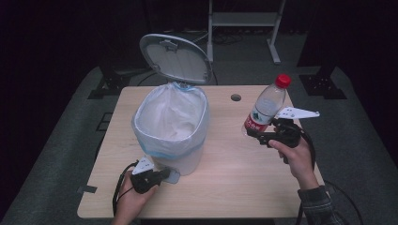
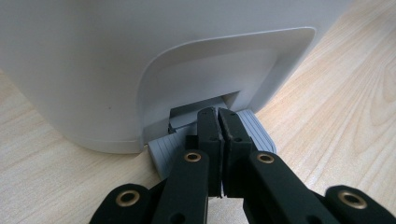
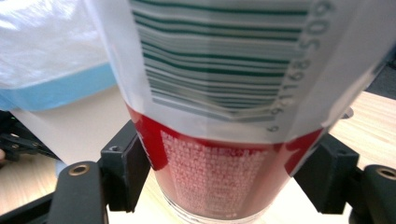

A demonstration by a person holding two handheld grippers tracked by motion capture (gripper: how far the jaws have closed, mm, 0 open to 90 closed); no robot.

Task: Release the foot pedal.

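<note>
A white pedal bin point(image 1: 171, 126) lined with a white bag stands left of centre on the table, its lid point(image 1: 176, 58) raised. My left gripper point(image 1: 162, 176) is shut at the bin's foot. In the left gripper view its closed jaws point(image 2: 218, 114) rest on the grey ribbed pedal point(image 2: 259, 130) below the bin wall point(image 2: 93, 70). My right gripper point(image 1: 256, 133) is shut on a clear water bottle point(image 1: 265, 110) with a red cap point(image 1: 282, 80), held tilted above the table to the right of the bin. The right gripper view has the bottle's red and white label point(image 3: 219, 140) clamped between the jaws point(image 3: 226, 168).
The wooden table point(image 1: 234, 187) has a round cable hole point(image 1: 235, 97) near its far edge. A metal frame point(image 1: 244, 18) stands on the floor beyond it. The bag's blue-edged rim point(image 3: 46, 56) is behind the bottle in the right gripper view.
</note>
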